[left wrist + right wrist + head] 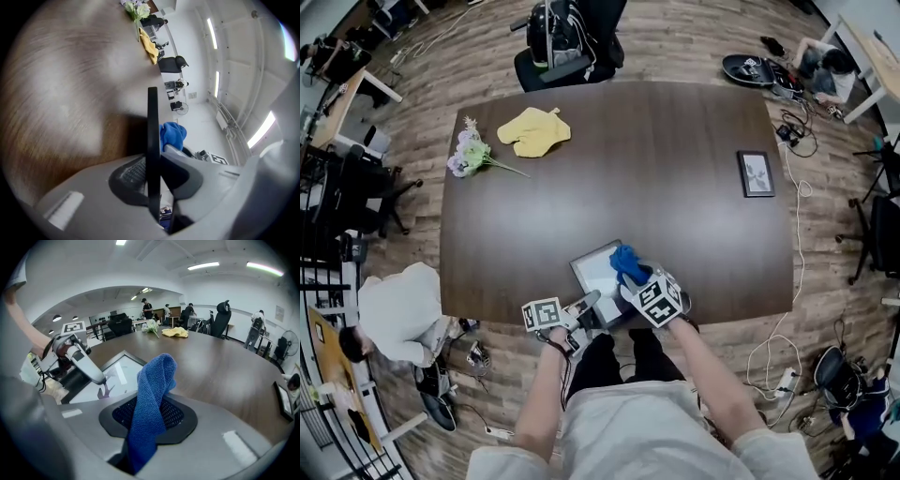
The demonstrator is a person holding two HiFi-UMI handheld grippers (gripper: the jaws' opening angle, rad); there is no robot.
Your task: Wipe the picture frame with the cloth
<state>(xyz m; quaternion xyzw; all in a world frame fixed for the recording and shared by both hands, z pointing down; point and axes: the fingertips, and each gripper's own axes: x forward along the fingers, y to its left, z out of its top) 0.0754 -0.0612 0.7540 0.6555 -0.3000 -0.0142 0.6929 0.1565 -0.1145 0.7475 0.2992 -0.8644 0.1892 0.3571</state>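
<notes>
A picture frame (595, 270) with a dark border and pale glass lies at the table's near edge. My left gripper (587, 304) holds its near left edge; in the left gripper view the frame's edge (152, 122) runs as a dark bar between the pads of that gripper (154, 176), which close on it. My right gripper (634, 283) is shut on a blue cloth (625, 262), which stands up out of the jaws (154, 380) over the frame's right side. In the right gripper view the frame (124, 369) lies ahead on the left, with the left gripper (93, 376) on it.
On the dark wooden table (628, 178) a smaller framed picture (757, 173) lies at the right, a yellow cloth (534, 131) and a bunch of flowers (469, 155) at the far left. An office chair (567, 42) stands behind the table. A person (398, 314) crouches on the floor at the left.
</notes>
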